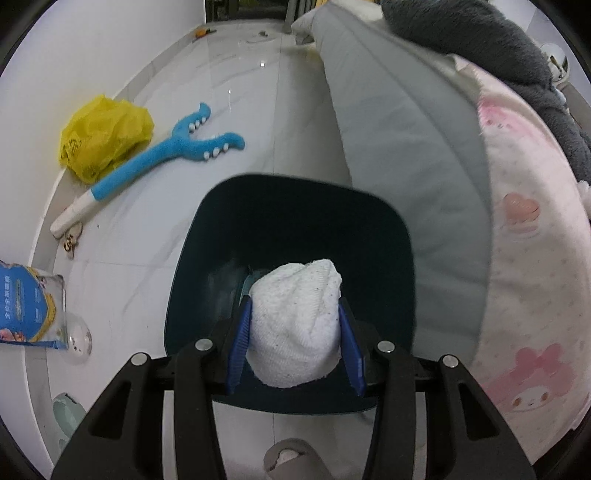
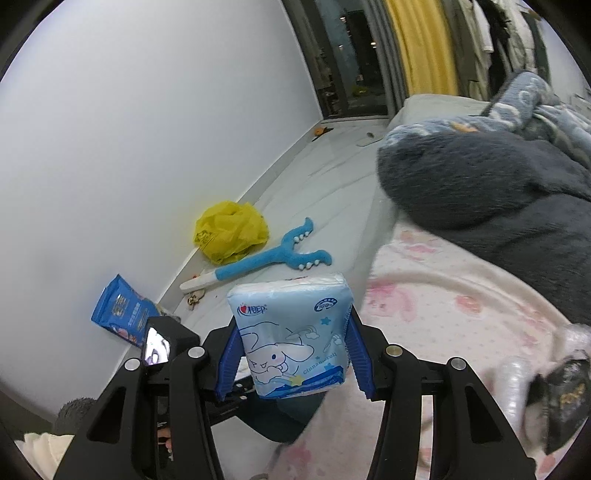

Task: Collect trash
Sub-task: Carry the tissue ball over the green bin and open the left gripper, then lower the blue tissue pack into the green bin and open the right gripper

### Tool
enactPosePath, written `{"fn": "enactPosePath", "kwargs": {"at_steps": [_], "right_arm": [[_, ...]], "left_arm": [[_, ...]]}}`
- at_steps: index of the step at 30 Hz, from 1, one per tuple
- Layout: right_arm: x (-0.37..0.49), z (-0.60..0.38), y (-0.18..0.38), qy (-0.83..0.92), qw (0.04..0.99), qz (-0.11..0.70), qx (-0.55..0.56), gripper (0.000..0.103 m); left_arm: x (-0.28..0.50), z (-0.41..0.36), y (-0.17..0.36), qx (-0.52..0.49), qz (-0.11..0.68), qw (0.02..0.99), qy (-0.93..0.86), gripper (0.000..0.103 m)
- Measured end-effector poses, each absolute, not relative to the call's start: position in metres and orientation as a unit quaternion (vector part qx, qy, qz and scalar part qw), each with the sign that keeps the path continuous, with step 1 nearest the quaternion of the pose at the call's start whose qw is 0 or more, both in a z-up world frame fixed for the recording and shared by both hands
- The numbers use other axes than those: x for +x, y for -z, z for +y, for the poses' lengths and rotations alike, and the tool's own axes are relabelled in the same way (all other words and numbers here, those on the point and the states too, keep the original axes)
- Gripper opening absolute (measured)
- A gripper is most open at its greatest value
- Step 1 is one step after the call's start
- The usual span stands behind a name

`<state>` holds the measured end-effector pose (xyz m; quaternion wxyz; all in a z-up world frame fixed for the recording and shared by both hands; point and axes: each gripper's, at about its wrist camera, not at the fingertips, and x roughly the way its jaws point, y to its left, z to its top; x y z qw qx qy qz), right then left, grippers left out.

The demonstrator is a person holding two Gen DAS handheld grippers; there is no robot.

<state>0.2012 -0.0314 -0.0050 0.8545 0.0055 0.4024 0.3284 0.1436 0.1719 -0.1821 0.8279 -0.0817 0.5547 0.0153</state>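
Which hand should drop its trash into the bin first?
Left. The left gripper holds the white wad directly over the dark bin, ready to release. The right gripper holds the tissue pack beside the bed, bin mostly hidden.

The pale tiled floor [image 1: 258, 155] carries a yellow bag [image 1: 105, 138], a blue plush stick [image 1: 162, 157] and a dark bin [image 1: 288, 229]. A blue packet [image 1: 31, 308] lies, seemingly, by the wall

i'm in a bedroom at home: a bed [image 1: 413, 155] with a grey sheet runs beside me, a pink cartoon-print blanket [image 2: 443, 317] and a dark fluffy blanket [image 2: 498, 184] heaped on it. pale floor tiles [image 1: 258, 85], a yellow curtain [image 2: 421, 44] and hanging clothes [image 2: 491, 33] fill the rest.
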Motion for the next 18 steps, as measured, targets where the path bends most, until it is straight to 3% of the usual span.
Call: {"fn": "enactPosePath", "kwargs": {"at_steps": [8,13,18], "right_arm": [[0.202,0.004,0.022,-0.339,0.842,0.419,-0.014,0.052],[0.202,0.023,0.033,-0.344,0.835,0.428,-0.029,0.052],[0.204,0.039,0.047,-0.344,0.83,0.438,-0.038,0.052]], "left_arm": [[0.14,0.192,0.195,-0.103,0.569,0.816,-0.016,0.052],[0.135,0.207,0.186,-0.116,0.548,0.828,-0.019,0.062],[0.126,0.221,0.164,-0.116,0.517,0.848,-0.032,0.066]]}}
